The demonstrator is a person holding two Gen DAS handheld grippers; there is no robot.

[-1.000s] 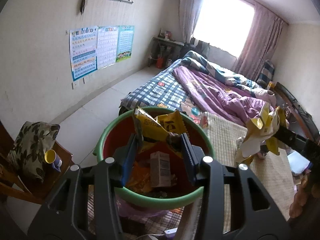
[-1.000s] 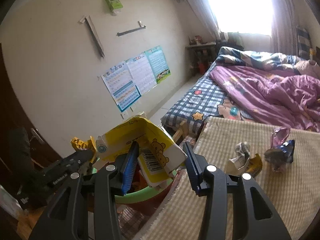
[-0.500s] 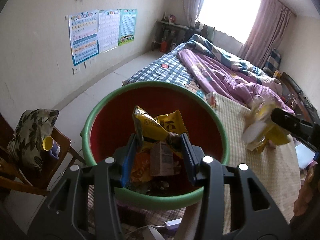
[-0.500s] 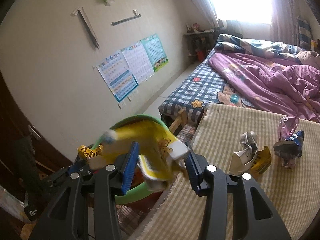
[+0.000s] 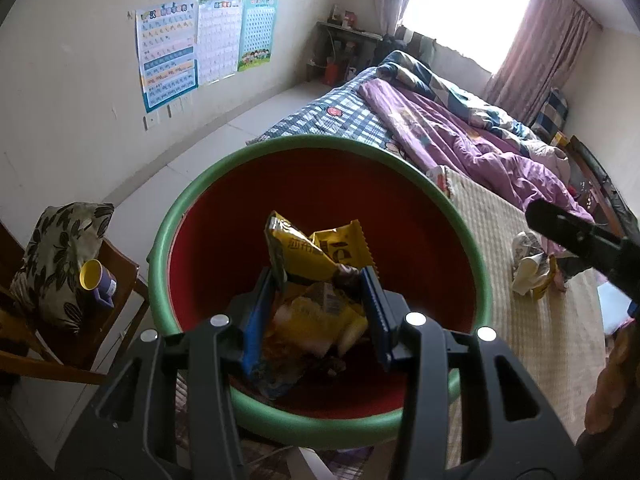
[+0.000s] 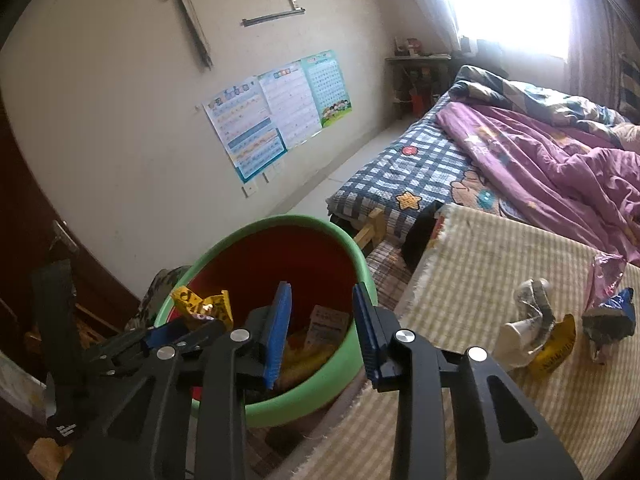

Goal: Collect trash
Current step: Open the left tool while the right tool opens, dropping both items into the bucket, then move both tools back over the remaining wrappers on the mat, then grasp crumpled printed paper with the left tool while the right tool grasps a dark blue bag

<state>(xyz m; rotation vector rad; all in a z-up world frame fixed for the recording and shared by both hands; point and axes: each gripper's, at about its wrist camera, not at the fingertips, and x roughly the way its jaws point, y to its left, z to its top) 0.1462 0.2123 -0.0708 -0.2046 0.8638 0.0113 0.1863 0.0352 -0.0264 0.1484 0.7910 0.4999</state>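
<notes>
left gripper (image 5: 320, 300) over the green-rimmed red bin (image 5: 192, 208), clenched on crumpled yellow wrappers (image 5: 316, 252), same grasp as a second ago; the bin now fills more of its view. right gripper (image 6: 320, 320) at the bin's rim nearest the mat: the yellow bear-print carton it carried a second ago is gone from its jaws, which are closing with nothing between them. a carton-like yellow piece lies blurred in the bin (image 5: 316, 316). on the straw mat (image 6: 480, 272), well apart from the bin: a crushed paper cup with yellow wrapper (image 6: 536, 332), a blue-silver wrapper (image 6: 610, 318) near its far edge.
</notes>
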